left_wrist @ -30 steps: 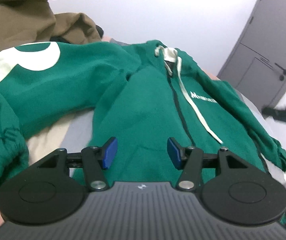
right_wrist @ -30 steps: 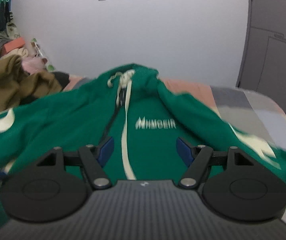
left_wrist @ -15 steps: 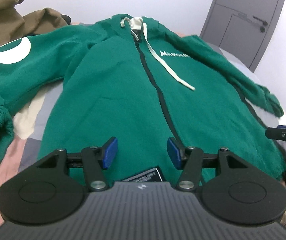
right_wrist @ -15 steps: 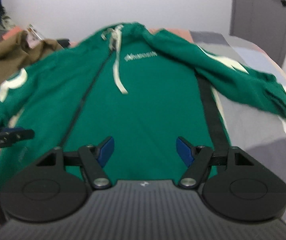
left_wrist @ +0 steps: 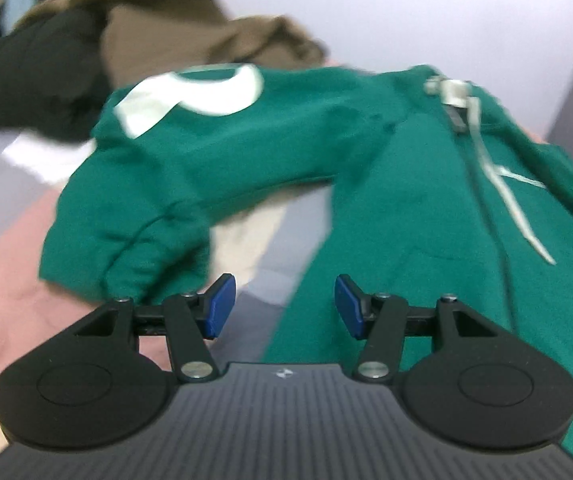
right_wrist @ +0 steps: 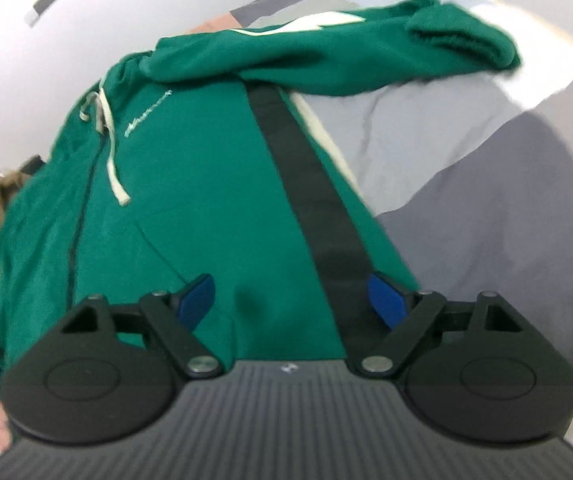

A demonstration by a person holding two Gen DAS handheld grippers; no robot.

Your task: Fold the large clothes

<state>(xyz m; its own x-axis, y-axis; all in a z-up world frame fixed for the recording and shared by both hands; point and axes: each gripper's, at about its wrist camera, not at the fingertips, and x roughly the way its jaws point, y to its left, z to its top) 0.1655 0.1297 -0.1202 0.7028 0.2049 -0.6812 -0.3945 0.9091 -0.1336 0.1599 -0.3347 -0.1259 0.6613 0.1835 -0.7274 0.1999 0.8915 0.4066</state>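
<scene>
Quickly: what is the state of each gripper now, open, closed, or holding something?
Left gripper: open, holding nothing.
Right gripper: open, jaws just widened above the green zip-up hooded sweatshirt, not gripping it.

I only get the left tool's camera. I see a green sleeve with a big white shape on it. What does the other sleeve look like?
Observer: The green zip hoodie has its other sleeve lying out across the grey patchwork bedcover, cuff bunched at the end.
Operator: Is the other tool holding anything?
Observer: No. The right tool has just been opening its jaws; only the hoodie's bottom part lies below them, ungripped.
Operator: Anything black on that side?
Observer: Yes, a black side stripe runs from under that sleeve down to the right tool.
</scene>
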